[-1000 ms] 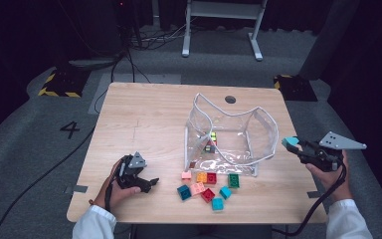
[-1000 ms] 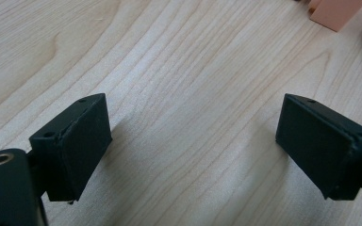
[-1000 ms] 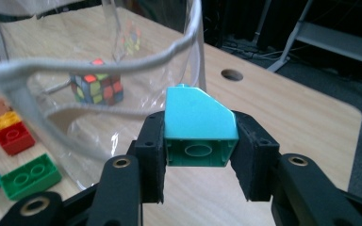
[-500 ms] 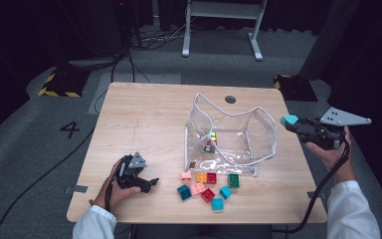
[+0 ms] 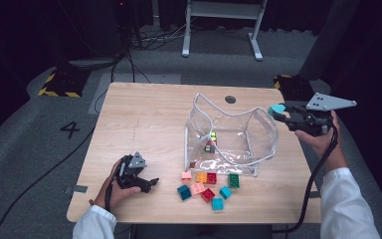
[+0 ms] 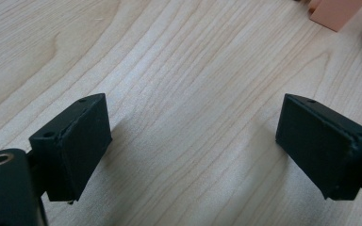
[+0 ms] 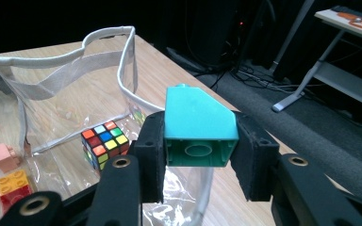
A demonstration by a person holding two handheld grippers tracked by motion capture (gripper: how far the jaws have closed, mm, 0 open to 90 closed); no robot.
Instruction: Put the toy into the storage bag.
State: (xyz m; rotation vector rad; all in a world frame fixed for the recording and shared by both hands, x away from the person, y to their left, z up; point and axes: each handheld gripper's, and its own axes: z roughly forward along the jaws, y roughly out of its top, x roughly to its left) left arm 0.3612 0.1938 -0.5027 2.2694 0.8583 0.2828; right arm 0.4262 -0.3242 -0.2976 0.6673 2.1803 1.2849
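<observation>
My right gripper (image 5: 280, 110) is shut on a teal brick (image 7: 199, 126) and holds it in the air just right of the clear plastic pouch (image 5: 229, 134), near its rim. The pouch (image 7: 66, 75) stands open on the table with a small colour cube (image 7: 102, 143) inside; the cube (image 5: 211, 141) shows through its wall. A heap of loose bricks (image 5: 206, 185) in red, green, teal, pink and orange lies in front of the pouch. My left gripper (image 5: 149, 183) rests on the table at the front left, open, its pads (image 6: 82, 136) wide apart over bare wood.
The wooden table (image 5: 144, 119) has a round cable hole (image 5: 230, 99) at its far edge. A pink brick (image 6: 337, 12) lies just ahead of the left gripper. Beyond the table are dark floor, cables and a white stand (image 5: 221, 25).
My right gripper has risen with the teal brick and moved toward the far side, from beside the pouch's lower right up to its rim. The left gripper has kept still.
</observation>
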